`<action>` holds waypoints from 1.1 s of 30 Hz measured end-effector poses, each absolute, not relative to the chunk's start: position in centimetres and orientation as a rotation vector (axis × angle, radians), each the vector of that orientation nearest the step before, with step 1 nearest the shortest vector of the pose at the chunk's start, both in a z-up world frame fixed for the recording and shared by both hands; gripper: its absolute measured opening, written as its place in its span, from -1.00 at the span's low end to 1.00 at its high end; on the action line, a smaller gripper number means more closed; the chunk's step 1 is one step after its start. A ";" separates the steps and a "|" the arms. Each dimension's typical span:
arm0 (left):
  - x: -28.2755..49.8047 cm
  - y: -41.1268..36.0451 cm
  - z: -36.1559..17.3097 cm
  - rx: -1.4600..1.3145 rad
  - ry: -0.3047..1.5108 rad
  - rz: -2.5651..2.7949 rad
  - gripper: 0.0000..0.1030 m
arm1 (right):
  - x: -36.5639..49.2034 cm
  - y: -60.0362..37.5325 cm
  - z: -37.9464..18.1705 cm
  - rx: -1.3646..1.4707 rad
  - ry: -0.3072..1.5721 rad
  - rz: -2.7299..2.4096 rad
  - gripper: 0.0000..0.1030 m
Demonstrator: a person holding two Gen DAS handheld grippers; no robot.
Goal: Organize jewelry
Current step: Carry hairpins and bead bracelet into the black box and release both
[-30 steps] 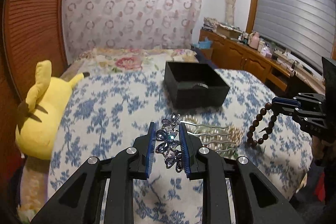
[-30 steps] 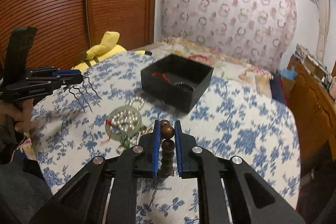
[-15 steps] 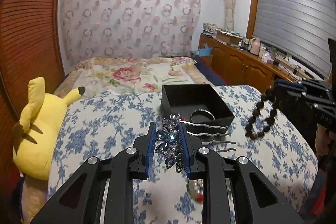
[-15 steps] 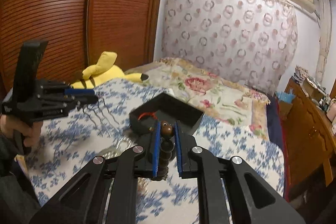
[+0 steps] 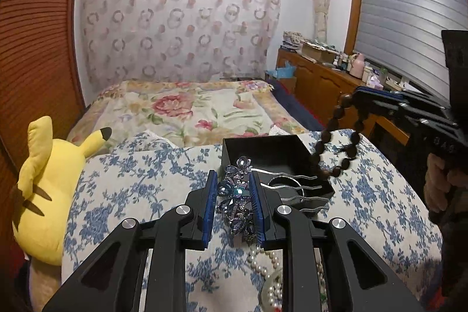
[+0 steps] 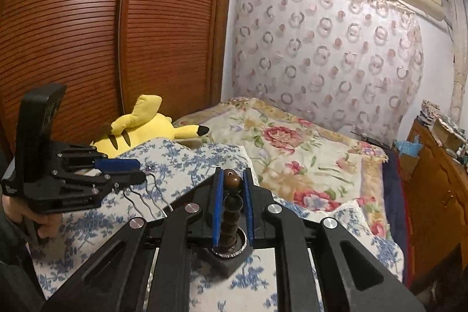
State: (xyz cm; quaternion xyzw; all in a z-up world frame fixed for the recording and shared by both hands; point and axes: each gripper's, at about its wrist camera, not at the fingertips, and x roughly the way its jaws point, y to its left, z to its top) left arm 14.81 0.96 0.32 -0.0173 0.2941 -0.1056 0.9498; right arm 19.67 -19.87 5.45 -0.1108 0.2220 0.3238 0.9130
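Both pieces lifted, heading for the black box (image 5: 272, 148) on the bed.

My left hand-held gripper (image 5: 234, 212) clamps the jewelled hair comb (image 5: 237, 192); my right hand-held gripper (image 6: 232, 209) pinches the wooden bead bracelet (image 6: 232, 195). I'd lower each fully inside before releasing, prongs clear of the rim.

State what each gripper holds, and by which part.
Left gripper: jewelled hair comb, clamped at its crystal flower head. Right gripper: wooden bead bracelet, pinched by its top beads.

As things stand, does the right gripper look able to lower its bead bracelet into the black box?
Probably yes. The right gripper holds the bead bracelet just above the black box, whose top is open; the hair comb in the left gripper may crowd its near edge.
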 end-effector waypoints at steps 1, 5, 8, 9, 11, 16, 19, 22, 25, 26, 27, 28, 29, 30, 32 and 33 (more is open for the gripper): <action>15.2 0.8 0.3 -0.033 0.601 -0.215 -0.60 | 20.2 -19.7 5.0 -0.222 0.465 0.672 -0.71; 16.4 0.7 0.0 -0.030 0.616 -0.215 -0.60 | 22.4 -19.4 2.6 -0.183 0.526 0.697 -0.71; 17.3 0.5 -0.3 -0.023 0.631 -0.210 -0.60 | 23.5 -19.1 0.4 -0.168 0.571 0.714 -0.71; 17.7 0.5 -0.4 -0.022 0.637 -0.208 -0.60 | 23.8 -19.0 -0.3 -0.162 0.587 0.724 -0.71; 18.1 0.4 -0.7 -0.022 0.646 -0.206 -0.60 | 24.4 -18.9 -1.3 -0.152 0.616 0.731 -0.71; 19.6 -0.2 -1.2 -0.019 0.668 -0.211 -0.60 | 25.3 -19.3 -2.8 -0.136 0.657 0.719 -0.70; 20.5 -0.7 -1.5 -0.014 0.680 -0.219 -0.60 | 25.8 -20.0 -3.2 -0.116 0.672 0.700 -0.69; 21.4 -1.3 -1.8 -0.006 0.691 -0.227 -0.60 | 26.1 -21.0 -3.1 -0.084 0.669 0.682 -0.38; 22.1 -1.8 -1.9 0.007 0.699 -0.231 -0.60 | 26.3 -21.9 -2.8 -0.072 0.653 0.663 -0.38; 22.4 -2.0 -1.9 0.010 0.701 -0.233 -0.60 | 26.3 -22.2 -2.8 -0.068 0.650 0.656 -0.38; 22.6 -2.2 -1.9 0.013 0.702 -0.234 -0.59 | 26.5 -22.5 -2.8 -0.066 0.649 0.650 -0.38; 22.7 -2.5 -2.0 0.015 0.703 -0.234 -0.59 | 26.7 -22.7 -2.8 -0.065 0.651 0.641 -0.38; 22.9 -2.6 -2.0 0.017 0.705 -0.235 -0.59 | 26.8 -23.0 -2.9 -0.064 0.655 0.632 -0.38; 23.2 -2.9 -2.0 0.020 0.707 -0.236 -0.59 | 26.9 -23.2 -3.0 -0.063 0.657 0.624 -0.38; 23.5 -3.3 -2.2 0.027 0.712 -0.238 -0.59 | 27.2 -23.5 -3.2 -0.063 0.665 0.609 -0.38; 23.7 -3.6 -2.4 0.034 0.711 -0.239 -0.59 | 27.3 -23.6 -3.3 -0.065 0.667 0.603 -0.38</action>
